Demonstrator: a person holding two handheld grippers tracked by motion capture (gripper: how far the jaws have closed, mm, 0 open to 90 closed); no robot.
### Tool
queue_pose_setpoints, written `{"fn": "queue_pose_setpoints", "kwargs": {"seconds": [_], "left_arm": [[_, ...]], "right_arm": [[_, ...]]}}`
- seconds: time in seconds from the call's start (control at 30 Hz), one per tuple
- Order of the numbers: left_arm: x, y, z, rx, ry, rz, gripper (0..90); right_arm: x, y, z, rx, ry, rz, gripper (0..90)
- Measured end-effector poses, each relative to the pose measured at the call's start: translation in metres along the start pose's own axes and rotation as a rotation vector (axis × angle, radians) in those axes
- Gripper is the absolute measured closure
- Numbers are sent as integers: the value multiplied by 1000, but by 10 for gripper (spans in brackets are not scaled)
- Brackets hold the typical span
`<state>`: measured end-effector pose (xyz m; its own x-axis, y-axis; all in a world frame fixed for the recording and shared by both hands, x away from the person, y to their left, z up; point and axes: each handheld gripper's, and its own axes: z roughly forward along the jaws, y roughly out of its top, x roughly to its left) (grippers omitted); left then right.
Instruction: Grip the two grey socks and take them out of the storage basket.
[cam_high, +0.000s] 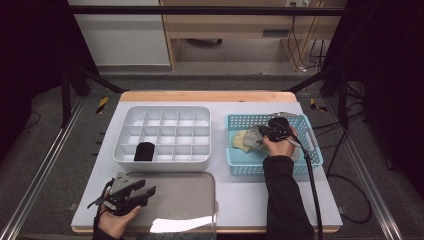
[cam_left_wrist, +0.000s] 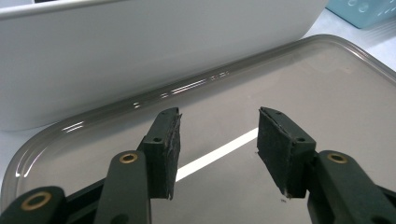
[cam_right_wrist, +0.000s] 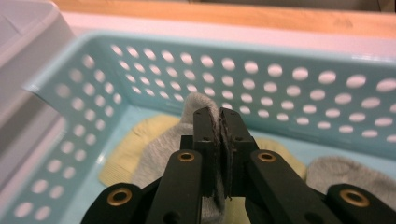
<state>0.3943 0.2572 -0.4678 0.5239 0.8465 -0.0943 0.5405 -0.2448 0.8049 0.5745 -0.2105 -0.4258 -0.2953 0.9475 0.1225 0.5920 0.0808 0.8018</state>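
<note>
White counter (cam_high: 250, 200), wood-edged, dark room. Perforated blue plastic basket (cam_right_wrist: 299, 79): right hand-held gripper (cam_right_wrist: 219, 116) pinching soft grey sock (cam_right_wrist: 156, 156). Left hand-held gripper (cam_left_wrist: 217, 135) wide over glossy grey tray (cam_left_wrist: 327, 93).

Table (cam_high: 260, 200): bears a divided box, a basket and a tray.
Divided box (cam_high: 162, 134): far left; a dark roll (cam_high: 144, 151) sits in a near-left compartment.
Basket (cam_high: 272, 145): right of the box, just beside it; socks (cam_right_wrist: 154, 154) lie inside.
Tray (cam_high: 175, 197): near edge, before the box.
Left gripper (cam_left_wrist: 217, 140): over the tray's left part.
Right gripper (cam_right_wrist: 219, 140): in the basket, on a sock.
</note>
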Motion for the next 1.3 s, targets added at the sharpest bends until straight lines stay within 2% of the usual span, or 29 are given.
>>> {"fn": "queue_pose_setpoints", "kwargs": {"seconds": [0.07,0.27,0.4,0.63,1.0,1.3], "left_arm": [[0,0,0,0,0,1,483],[-1,0,0,0,0,2,483],[-1,0,0,0,1,2,483],[-2,0,0,3,2,2,483],[-3,0,0,4,-1,2,484],[-3,1,0,4,1,1,484]], "right_arm": [[2,4,-5,-20,1,-17,864],[4,11,-22,-43,28,4,864],[2,14,-35,-68,29,-1,864],[9,16,-62,-126,53,-7,864],[31,4,-106,-247,111,-53,864],[42,-14,-134,-288,176,-85,864]]}}
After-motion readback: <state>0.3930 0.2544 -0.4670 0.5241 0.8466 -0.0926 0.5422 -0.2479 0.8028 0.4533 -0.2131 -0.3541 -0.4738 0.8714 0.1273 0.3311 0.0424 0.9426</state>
